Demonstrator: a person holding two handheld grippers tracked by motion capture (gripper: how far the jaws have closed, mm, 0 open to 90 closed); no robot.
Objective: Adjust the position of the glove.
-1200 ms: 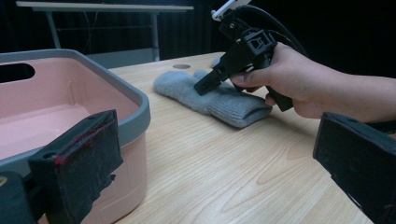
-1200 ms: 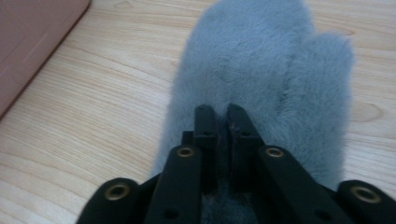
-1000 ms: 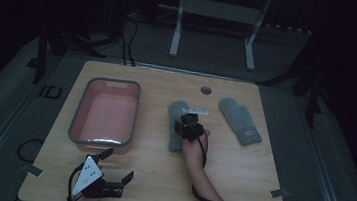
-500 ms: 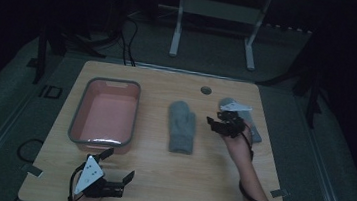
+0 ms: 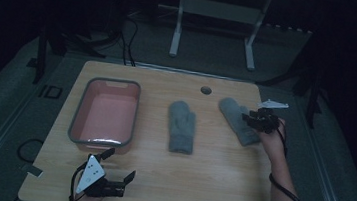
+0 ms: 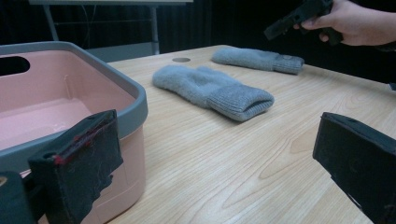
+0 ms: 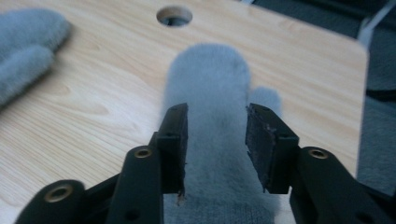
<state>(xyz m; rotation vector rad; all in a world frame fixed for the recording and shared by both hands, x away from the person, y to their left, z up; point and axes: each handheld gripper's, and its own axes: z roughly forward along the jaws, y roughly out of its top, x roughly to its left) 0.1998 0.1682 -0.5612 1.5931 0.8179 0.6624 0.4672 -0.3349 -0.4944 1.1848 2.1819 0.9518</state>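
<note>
Over the right side of the counter, the right tongs hang above the cuff end of the right mitten, which lies flat near the counter's right edge with its fingertip end pointing toward a round hole. Seen from the right gripper view, the jaws are partly open and have just been closing; the mitten shows in the gap below them, but whether the pads touch the wool I cannot tell. A second mitten lies mid-counter, well apart from the first, cuff toward the person. Left of it stands a pink tub with a grey rim. Near the counter's front edge, the left tongs rest wide open, gripping nothing, just beside the tub's near corner.
</note>
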